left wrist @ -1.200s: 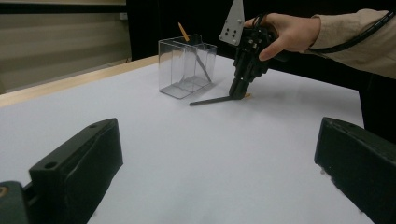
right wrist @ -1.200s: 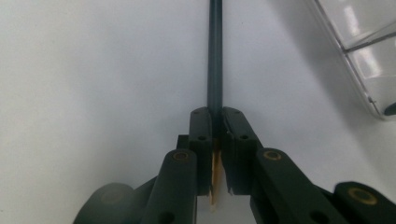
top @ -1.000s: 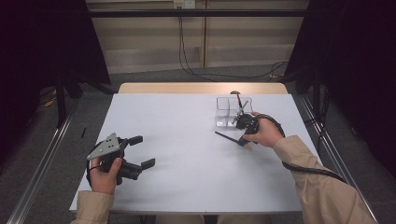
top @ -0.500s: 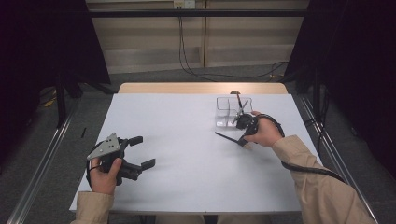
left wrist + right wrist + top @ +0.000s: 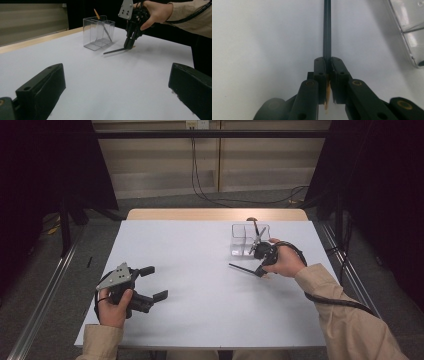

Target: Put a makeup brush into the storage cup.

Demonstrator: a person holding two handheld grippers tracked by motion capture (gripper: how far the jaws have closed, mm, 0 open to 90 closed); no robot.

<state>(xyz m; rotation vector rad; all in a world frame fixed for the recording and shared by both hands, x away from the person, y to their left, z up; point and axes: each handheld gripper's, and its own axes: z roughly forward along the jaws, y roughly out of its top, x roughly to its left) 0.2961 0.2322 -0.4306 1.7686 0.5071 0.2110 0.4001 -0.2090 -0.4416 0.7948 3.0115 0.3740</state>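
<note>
Beside the clear plastic divided box (image 5: 250,239), a slim dark pencil (image 5: 243,268) is clamped by the right tongs (image 5: 259,270), unmoved since a second ago, so lifting seems pending. Wide-open left tongs (image 5: 154,282) are rested on the white surface (image 5: 200,310).

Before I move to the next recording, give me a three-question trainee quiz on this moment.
1. True or false: the right tongs are clamped on a dark pencil.
2. Which describes the left tongs? A) open, holding nothing B) shut on a pencil C) inside the clear box
3. What stands in the clear divided box near the table's far edge?

Key:
1. True; the right gripper view shows both pads pressed on the shaft, the pencil's pale tan end between them.
2. A; they rest on the white table, jaws wide apart.
3. Two more pencils, leaning: one with an orange tip and one dark.
</note>
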